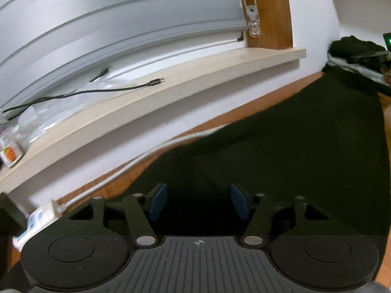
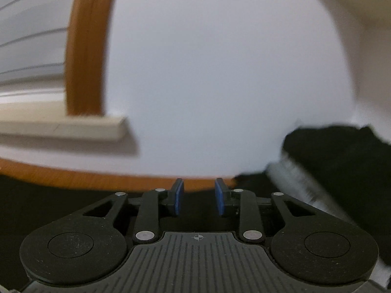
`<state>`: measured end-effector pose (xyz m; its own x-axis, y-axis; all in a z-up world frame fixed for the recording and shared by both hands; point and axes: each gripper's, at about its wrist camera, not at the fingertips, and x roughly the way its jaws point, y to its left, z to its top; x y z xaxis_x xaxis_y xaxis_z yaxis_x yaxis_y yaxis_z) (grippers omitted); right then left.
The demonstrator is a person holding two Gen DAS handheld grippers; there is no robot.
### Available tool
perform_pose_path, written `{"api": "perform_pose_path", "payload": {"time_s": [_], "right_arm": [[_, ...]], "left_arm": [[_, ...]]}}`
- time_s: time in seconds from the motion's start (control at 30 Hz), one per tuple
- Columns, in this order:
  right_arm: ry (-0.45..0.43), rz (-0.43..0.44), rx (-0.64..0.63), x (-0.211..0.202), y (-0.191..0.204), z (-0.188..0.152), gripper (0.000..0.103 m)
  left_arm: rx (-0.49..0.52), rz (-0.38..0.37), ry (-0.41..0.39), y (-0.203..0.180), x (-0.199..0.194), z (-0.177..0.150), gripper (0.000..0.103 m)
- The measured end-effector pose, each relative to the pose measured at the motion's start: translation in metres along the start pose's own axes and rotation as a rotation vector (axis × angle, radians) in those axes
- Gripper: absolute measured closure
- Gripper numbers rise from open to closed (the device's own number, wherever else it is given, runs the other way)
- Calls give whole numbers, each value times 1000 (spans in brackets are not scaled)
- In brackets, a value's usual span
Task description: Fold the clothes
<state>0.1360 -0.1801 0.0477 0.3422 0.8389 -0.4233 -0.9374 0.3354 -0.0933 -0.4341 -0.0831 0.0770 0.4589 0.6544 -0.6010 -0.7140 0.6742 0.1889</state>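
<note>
A dark green garment [image 1: 281,161] lies spread over the wooden table [image 1: 220,119], reaching from under my left gripper to the far right. My left gripper [image 1: 199,202] hovers over its near edge, blue pads wide apart with nothing pinched between them. In the right wrist view my right gripper [image 2: 198,196] stands partly open above the same dark cloth [image 2: 36,202], its gap empty. A pile of black and white clothing [image 2: 337,161] lies to its right against the wall; that pile [image 1: 352,51] also shows far right in the left view.
A pale windowsill [image 1: 146,112] with a black cable [image 1: 97,91] and a small bottle [image 1: 9,153] runs along the wall above the table. A white power strip [image 1: 36,219] and its cord [image 1: 136,161] lie at the table's left. A wooden window frame [image 2: 85,48] stands behind.
</note>
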Motion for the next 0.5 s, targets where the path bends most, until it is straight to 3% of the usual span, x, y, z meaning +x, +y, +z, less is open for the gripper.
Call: {"api": "perform_pose_path", "payload": {"time_s": [0.07,0.23,0.5], "right_arm": [[22,55,-16,0,11,-10,62],[71,218,-94,-2,54,-27,61],[139,313,-165,3,89,-41,59]], "left_arm": [[-35,12,-4,6,-8,-13,41],[-156,64,-3,38,-21,-46,38],[-245,136,24,78,-31,-81,38]]}}
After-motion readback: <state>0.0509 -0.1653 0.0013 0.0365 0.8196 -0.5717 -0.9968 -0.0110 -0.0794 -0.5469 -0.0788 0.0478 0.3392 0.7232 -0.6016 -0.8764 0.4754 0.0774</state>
